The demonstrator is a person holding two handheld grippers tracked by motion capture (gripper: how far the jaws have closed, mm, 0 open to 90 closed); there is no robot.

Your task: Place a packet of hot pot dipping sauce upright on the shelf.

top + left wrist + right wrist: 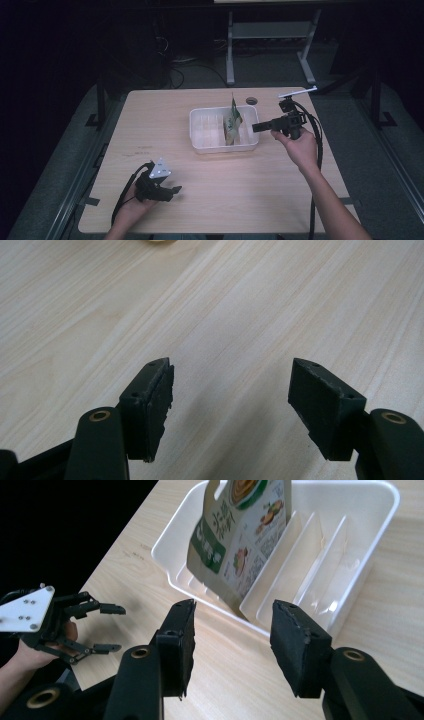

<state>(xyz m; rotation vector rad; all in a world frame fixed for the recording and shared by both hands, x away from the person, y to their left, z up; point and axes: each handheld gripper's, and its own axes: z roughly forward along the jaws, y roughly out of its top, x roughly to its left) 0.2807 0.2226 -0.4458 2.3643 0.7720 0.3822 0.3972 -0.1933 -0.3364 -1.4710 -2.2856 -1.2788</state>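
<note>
**Packet stood in the divider tray, both grippers free**

We held the right gripper (256, 127) just off the tray's 3 o'clock edge, its fingers released, with nothing between them; the flat black pads (305, 645) pointed at the tray's near wall. We judged that the packet had already been set down and that the gripper stood clear of it.

The snack packet (232, 123) stood on edge inside the white tray (200, 146), leaning against one of the thin upright dividers (280, 570). That lean seemed deliberate to us: a limp foil pouch would not stand alone, and the slot kept it upright. The packet was glossy, printed in green and cream, with a creased top. The tray was smooth moulded plastic with rounded corners and a rolled rim, its other slots bare.

We rested the left gripper (176, 190) low at about 7 o'clock on the table (240, 200), well apart from the tray, its fingers (150, 405) spread over bare pale wood grain, gripping nothing. A small dark disc (251, 101) lay at 1 o'clock beyond the tray.
</note>
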